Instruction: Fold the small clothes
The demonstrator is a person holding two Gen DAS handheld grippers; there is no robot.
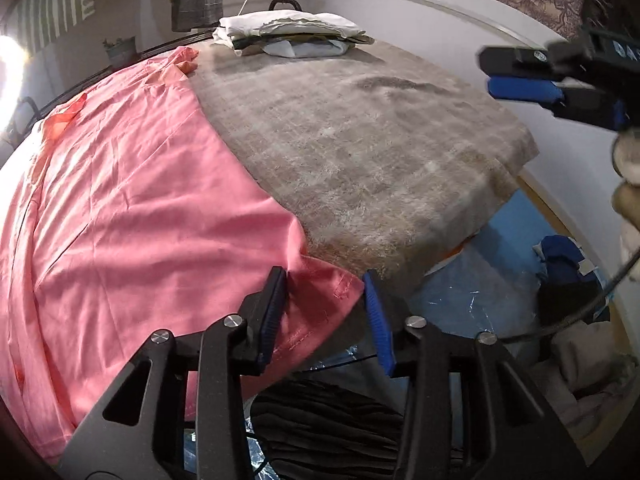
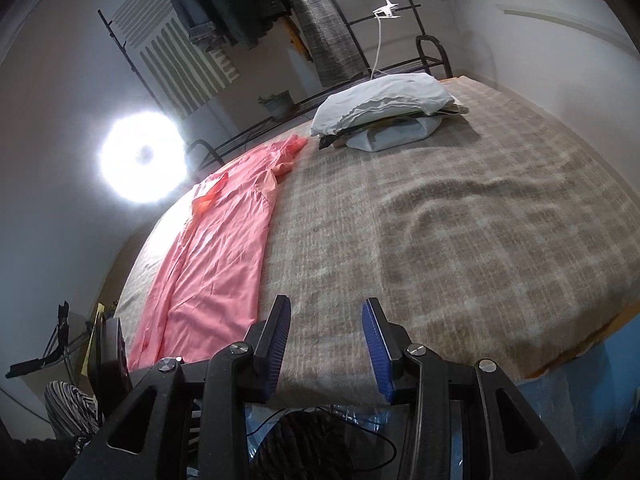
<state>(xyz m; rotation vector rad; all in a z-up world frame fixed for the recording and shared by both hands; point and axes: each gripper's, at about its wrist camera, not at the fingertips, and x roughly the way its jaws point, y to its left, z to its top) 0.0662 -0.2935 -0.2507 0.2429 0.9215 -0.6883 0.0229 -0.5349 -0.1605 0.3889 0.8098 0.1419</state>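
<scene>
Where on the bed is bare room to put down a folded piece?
The blanket is bare between the pink garment on the left and the right edge, from the near edge up to the pile. It is crowded at the far end, where the pile sits beside the garment's top.

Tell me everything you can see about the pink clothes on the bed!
The pink garment looks like thin, smooth woven cloth, salmon-pink, lightly creased. It lies spread out flat and long along one side of the plaid blanket, its far end bunched up near the stack of folded laundry. A stitched hem runs along its near corner, and darker orange strips show partway along it. That near corner sits between the open jaws of the left gripper, which have not closed on it.
</scene>
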